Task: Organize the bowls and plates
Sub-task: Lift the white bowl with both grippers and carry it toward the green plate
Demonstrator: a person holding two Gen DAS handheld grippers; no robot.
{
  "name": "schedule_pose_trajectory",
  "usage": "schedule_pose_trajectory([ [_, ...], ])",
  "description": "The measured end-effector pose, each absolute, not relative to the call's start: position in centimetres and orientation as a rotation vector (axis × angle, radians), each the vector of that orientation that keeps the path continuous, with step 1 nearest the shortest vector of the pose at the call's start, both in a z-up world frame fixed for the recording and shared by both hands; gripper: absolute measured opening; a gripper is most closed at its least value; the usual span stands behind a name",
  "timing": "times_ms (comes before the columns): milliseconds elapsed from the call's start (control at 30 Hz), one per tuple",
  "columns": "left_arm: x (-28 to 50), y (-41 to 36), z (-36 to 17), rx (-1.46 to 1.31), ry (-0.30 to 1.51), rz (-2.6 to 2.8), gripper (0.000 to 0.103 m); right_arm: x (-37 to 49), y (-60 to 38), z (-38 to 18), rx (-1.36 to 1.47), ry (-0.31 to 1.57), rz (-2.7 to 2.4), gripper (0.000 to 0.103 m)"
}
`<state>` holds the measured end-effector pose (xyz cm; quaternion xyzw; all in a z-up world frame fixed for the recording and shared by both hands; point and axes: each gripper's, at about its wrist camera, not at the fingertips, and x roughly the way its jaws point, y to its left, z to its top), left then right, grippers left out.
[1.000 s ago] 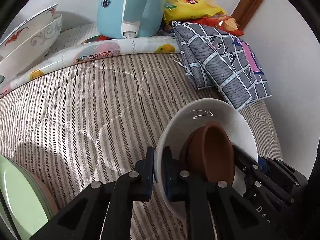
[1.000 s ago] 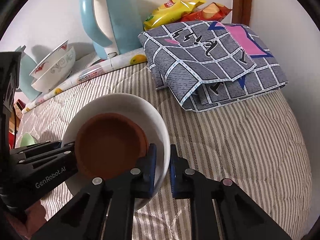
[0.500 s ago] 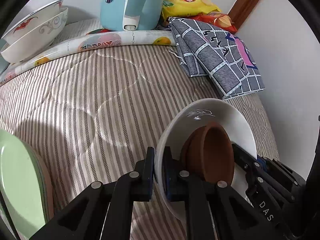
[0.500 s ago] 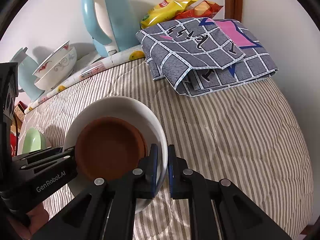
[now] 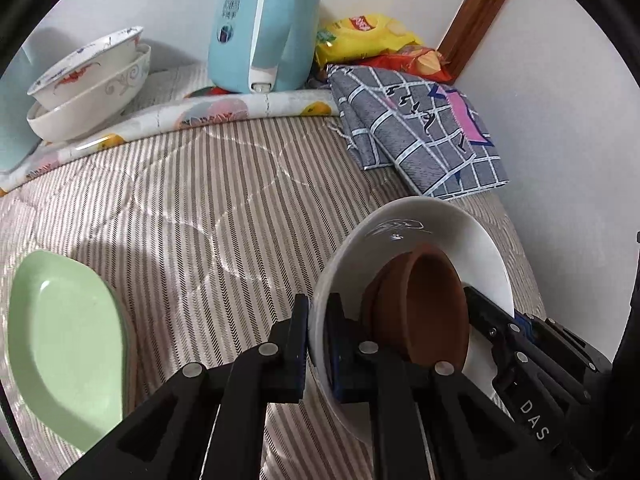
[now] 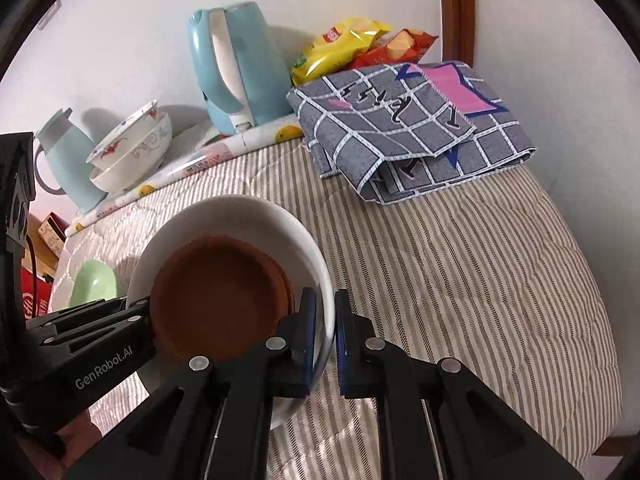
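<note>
While the white bowl hung above the striped bed, well clear of the kettle, each rim edge was pinched: left gripper clamped on one side, right gripper on the opposite side. The brown dish sat loose inside, unrestrained. Risk: any tilt between the two grips could slide the dish out. Thin rim hold; uneven pull might slip a pad off. Stacked patterned bowls left of the kettle and the green plate below them looked like candidate stacking spots; a hard set-down could chip them.
</note>
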<state>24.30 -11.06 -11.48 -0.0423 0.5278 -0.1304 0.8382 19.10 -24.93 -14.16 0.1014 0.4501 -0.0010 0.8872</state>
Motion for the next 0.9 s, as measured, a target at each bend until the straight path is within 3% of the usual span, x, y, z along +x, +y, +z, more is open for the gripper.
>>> schedule_pose_trajectory([
  [900, 20.0, -7.7, -7.1, -0.088, 1.039, -0.26, 0.009, 15.2, -21.3, -9.9, 0.176, 0.859, 0.008, 0.008],
])
